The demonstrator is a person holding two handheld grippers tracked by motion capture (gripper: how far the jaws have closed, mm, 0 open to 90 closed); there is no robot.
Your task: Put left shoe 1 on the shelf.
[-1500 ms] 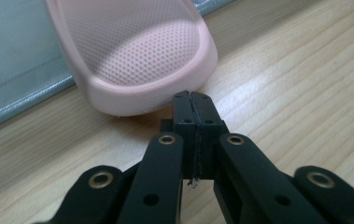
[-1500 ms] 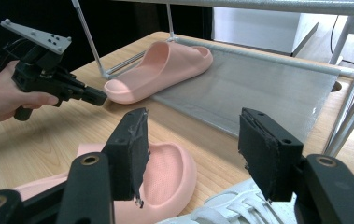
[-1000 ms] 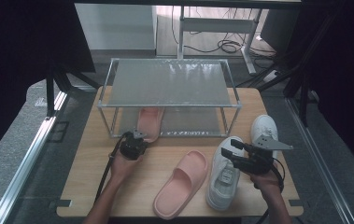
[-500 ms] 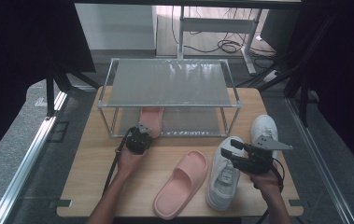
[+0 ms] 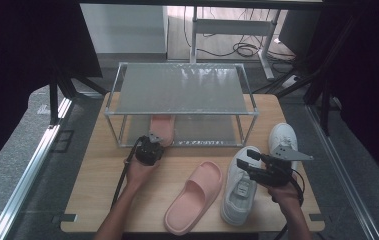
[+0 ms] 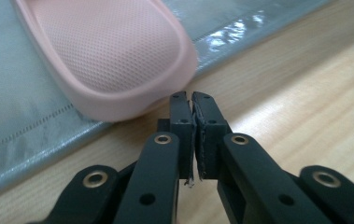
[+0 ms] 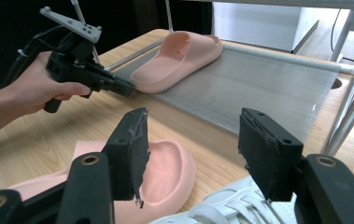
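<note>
On the left, the left gripper (image 5: 153,145) rests low on the worktop (image 5: 102,175) with its tips at the heel of the pink slipper on the shelf (image 6: 118,56), which lies flat on the grey lower shelf of the rack (image 5: 202,135), toe pointing away from the person. The jaws are nearly clenched, with only a thin slit between the pads; they have just been opening slightly, and nothing lies between them. The slipper is a soft, one-piece moulded slide with a dimpled footbed and a thick rounded rim. Judged risk: its heel sits at the shelf's front edge, so a careless pull-away could catch the rim and drag the slipper out, or a further push could skew it sideways. At the centre, the second pink slipper (image 5: 194,197) lies on the worktop, touching the white sneaker (image 5: 239,187) beside it. On the right, the right gripper (image 5: 257,170) hovers over that sneaker, jaws released wide and holding nothing. Another white sneaker (image 5: 283,140) lies farther right, behind the gripper.
</note>
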